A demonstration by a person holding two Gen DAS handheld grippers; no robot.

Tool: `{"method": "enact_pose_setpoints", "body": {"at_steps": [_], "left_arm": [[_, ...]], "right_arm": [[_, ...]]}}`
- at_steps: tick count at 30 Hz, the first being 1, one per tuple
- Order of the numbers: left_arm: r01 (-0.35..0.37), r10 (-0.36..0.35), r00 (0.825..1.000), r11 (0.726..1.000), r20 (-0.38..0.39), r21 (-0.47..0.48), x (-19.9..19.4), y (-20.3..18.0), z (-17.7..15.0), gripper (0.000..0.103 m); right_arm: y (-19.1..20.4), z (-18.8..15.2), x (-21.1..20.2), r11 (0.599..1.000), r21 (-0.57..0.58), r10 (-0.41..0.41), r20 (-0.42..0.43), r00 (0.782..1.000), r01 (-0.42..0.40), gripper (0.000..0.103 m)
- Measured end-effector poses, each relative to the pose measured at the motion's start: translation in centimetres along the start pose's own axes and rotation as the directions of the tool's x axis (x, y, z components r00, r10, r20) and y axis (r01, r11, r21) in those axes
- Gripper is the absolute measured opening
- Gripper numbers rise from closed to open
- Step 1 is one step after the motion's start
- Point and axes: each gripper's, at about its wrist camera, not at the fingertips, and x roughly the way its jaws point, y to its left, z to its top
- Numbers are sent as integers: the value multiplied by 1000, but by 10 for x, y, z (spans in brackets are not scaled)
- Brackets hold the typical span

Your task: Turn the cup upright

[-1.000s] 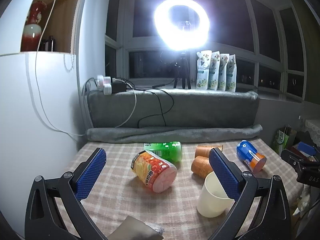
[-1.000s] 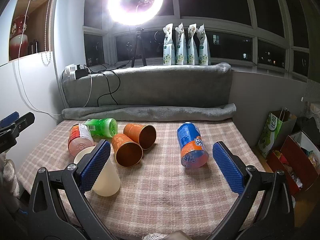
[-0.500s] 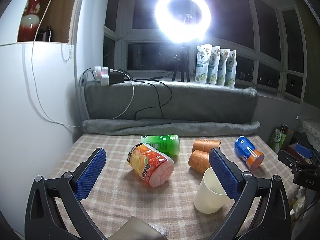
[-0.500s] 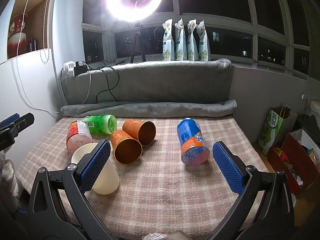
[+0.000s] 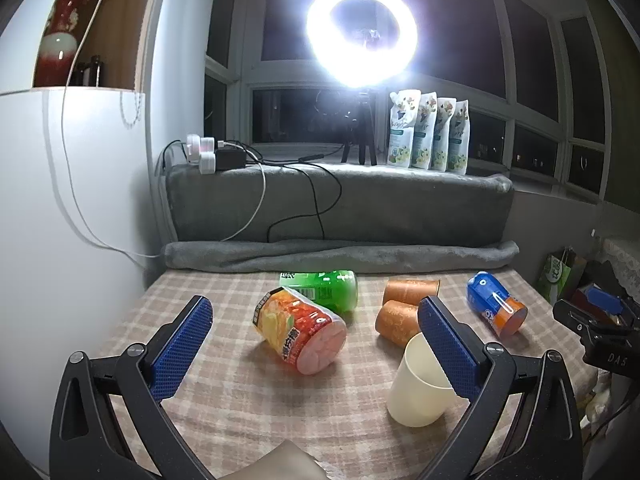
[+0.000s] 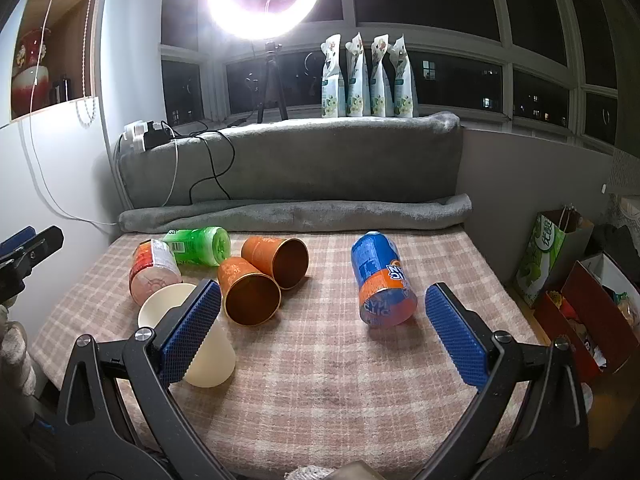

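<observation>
A cream cup (image 5: 420,392) stands upright on the checked cloth (image 5: 240,400), partly behind my left gripper's right finger; it also shows in the right wrist view (image 6: 208,360) behind the right gripper's left finger. Two orange cups (image 6: 250,292) (image 6: 280,260) lie on their sides beside it, mouths toward the right wrist camera. My left gripper (image 5: 316,344) is open and empty, above the near cloth. My right gripper (image 6: 322,330) is open and empty, above the cloth's near middle.
An orange-red snack tub (image 5: 298,332), a green tub (image 5: 320,286) and a blue-orange can (image 6: 380,276) lie on their sides. A rolled grey blanket (image 6: 296,212) lines the far edge. A white cabinet (image 5: 60,220) is left. Bags and boxes (image 6: 580,280) stand right.
Both grippers have moved slightly; the scene has shifted a little in each view. Both stay open and empty. The cups and cans have not moved.
</observation>
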Motion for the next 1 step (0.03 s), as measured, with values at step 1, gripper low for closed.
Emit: {"method": "enact_pose_setpoints", "body": {"at_steps": [1], "left_arm": [[1, -1, 1000, 1000, 1, 3, 0, 0, 0, 102]], "right_arm": [[0, 0, 0, 1000, 0, -1, -1, 1000, 1, 103]]}}
